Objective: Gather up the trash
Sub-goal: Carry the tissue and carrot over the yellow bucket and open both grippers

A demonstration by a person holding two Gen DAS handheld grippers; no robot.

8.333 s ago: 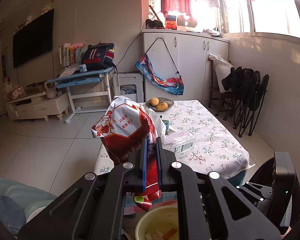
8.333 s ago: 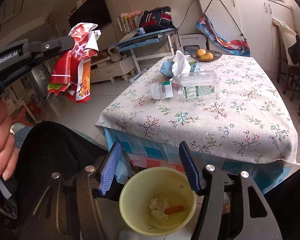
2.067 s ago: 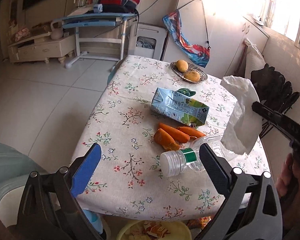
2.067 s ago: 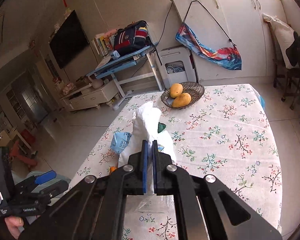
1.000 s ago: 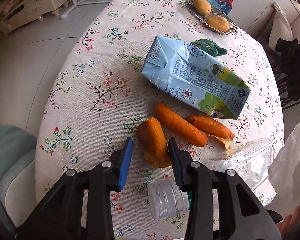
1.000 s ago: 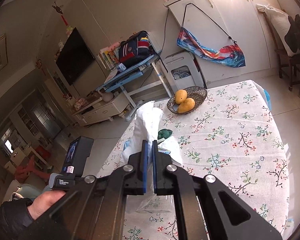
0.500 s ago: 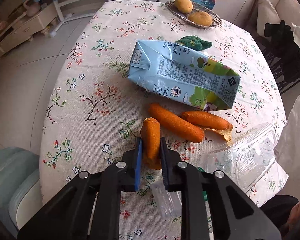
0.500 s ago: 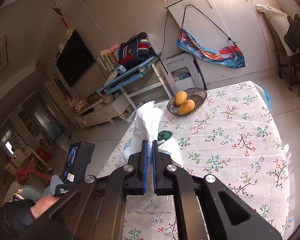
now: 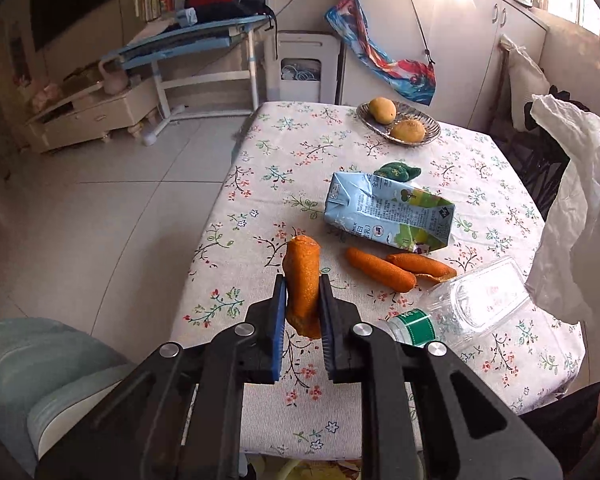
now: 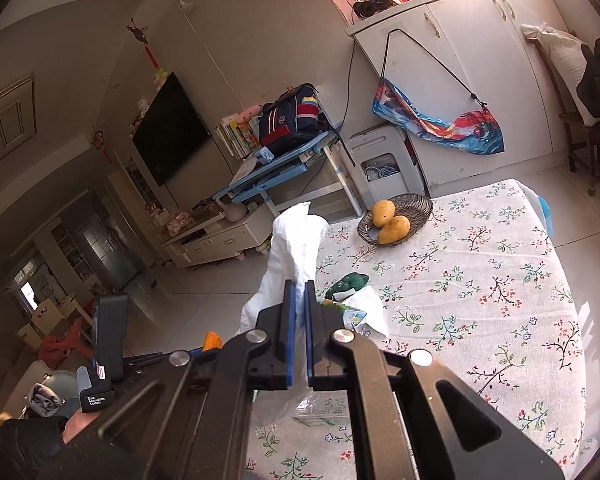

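Observation:
My left gripper (image 9: 303,300) is shut on an orange peel piece (image 9: 302,280) and holds it above the near edge of the flower-print table (image 9: 260,184). On the table lie two more orange pieces (image 9: 396,267), a light blue milk carton (image 9: 388,210), a green crumpled scrap (image 9: 396,171) and a clear plastic bottle (image 9: 460,304) on its side. My right gripper (image 10: 299,292) is shut on a white plastic bag (image 10: 296,252), held in the air above the table; the bag also hangs at the right of the left wrist view (image 9: 572,208).
A metal dish with two mangoes (image 9: 398,120) stands at the table's far end. A yellow bin's rim (image 9: 300,470) peeks out below the near table edge. A blue desk (image 9: 192,48), white cabinets (image 10: 480,72) and dark chairs stand beyond.
My left gripper closed on the orange peel piece and lifted it off the table. My right gripper stays shut on the white bag, almost unmoved.

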